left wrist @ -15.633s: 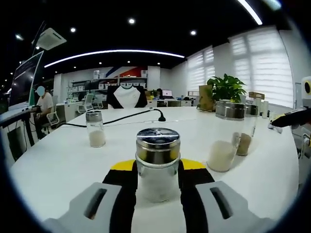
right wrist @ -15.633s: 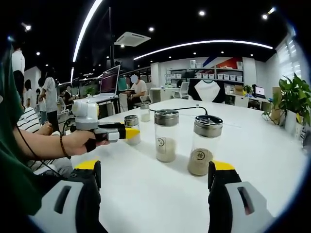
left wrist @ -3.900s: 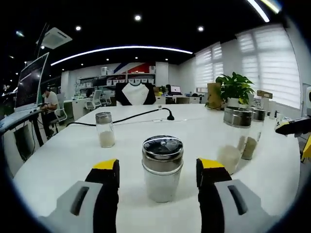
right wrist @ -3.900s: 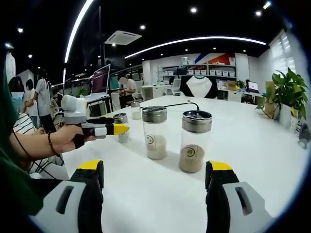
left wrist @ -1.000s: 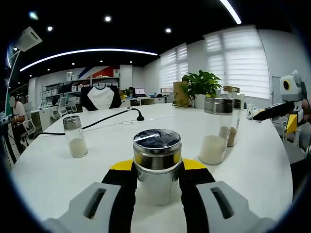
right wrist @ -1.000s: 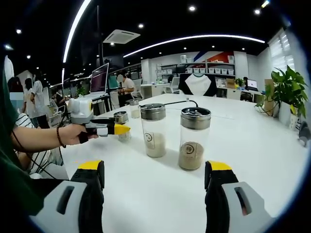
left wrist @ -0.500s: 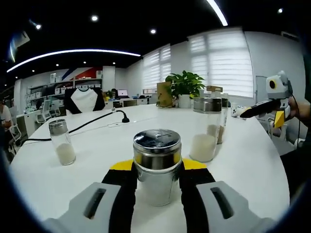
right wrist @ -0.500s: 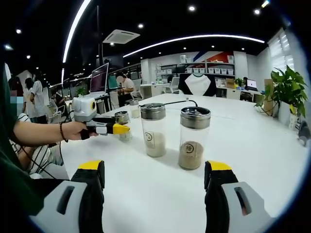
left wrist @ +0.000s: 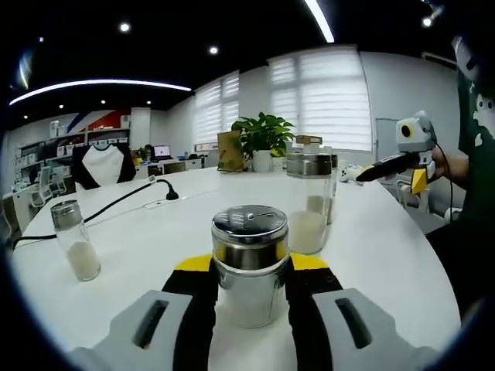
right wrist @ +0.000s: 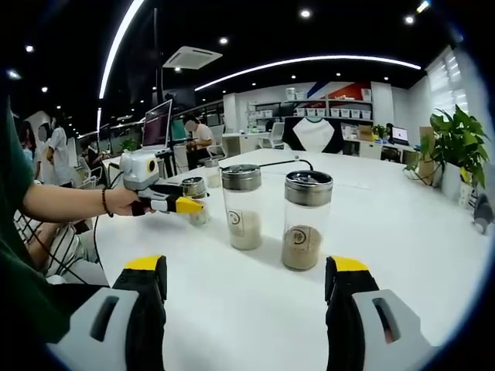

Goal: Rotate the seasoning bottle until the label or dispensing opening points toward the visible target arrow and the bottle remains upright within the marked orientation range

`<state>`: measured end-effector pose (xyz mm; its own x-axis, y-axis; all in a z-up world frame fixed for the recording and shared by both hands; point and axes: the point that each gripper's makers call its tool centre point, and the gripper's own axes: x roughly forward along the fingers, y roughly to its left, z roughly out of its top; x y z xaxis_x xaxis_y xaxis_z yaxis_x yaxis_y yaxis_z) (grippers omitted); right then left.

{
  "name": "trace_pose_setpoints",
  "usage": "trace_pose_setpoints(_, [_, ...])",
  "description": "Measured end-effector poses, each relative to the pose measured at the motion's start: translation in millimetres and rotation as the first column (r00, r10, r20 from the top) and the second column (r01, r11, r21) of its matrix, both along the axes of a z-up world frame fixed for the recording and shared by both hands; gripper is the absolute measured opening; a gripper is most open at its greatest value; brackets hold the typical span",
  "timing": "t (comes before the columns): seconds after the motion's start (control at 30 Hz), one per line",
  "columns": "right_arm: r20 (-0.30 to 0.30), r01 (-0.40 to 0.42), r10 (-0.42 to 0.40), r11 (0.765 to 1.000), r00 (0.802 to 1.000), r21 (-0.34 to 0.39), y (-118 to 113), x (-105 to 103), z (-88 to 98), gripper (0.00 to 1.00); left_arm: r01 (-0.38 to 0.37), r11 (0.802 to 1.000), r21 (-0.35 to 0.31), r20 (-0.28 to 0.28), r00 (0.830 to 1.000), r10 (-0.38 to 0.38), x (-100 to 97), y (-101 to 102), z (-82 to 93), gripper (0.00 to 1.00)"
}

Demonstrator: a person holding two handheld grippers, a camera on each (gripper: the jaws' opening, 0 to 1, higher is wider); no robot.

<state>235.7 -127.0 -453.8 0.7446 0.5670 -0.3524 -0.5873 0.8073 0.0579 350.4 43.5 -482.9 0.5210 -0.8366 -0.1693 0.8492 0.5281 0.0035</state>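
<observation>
**Left fingers clamp the short bottle, twist in hand**

The left gripper (left wrist: pixel 249 290) has its two yellow-tipped fingers (left wrist: pixel 203 287) pressed against either side of the seasoning bottle (left wrist: pixel 249 263), glass squeezed between them, and the bottle stands upright on the white counter (left wrist: pixel 387 255) with its long axis vertical. Its perforated steel cap (left wrist: pixel 250 222) faces up at the camera, a slot visible on top; no label shows on the glass from here, and I can see no target arrow on the counter, so how far the turn has got is a guess.

Over in the right gripper view, the right gripper (right wrist: pixel 247 287) has its fingers (right wrist: pixel 147 297) spread wide on nothing, hovering low over the counter, well short of the two tall jars (right wrist: pixel 241 205) ahead of it. The left gripper (right wrist: pixel 176 205) shows there too, held in a hand (right wrist: pixel 122 202), with the bottle (right wrist: pixel 195 199) at its tip, beyond the tall jars' left side.

So the left is the working hand: the bottle sits dead centre between its fingers, and any turn has to go round that vertical axis without tipping it. A small shaker (left wrist: pixel 73 239) stands well apart to the left, a cable (left wrist: pixel 128 199) runs across behind.
</observation>
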Motion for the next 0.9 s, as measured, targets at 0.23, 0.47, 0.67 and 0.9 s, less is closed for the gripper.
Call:
trace_pose_setpoints(0.23, [-0.002,-0.003,0.003,1.000,1.000,-0.008,0.2,0.7,-0.6,0.86,0.072,0.997,0.000,0.001,0.997,-0.072,-1.0,-3.3,0.4,0.36])
trace_pose_setpoints(0.47, [-0.003,-0.003,0.003,1.000,1.000,-0.011,0.2,1.2,-0.7,0.86,0.133,0.991,0.003,-0.003,0.991,-0.133,-1.9,-5.7,0.2,0.36])
trace_pose_setpoints(0.67, [-0.007,-0.001,0.001,1.000,1.000,-0.013,-0.2,1.3,-1.2,0.86,0.161,0.987,0.003,0.000,0.987,-0.161,-3.6,-7.0,0.1,0.36])
trace_pose_setpoints(0.9, [-0.011,0.003,-0.004,1.000,1.000,-0.011,-1.5,2.5,-2.0,0.86,0.168,0.986,-0.001,-0.001,0.986,-0.168,-4.3,-8.7,-0.1,0.36])
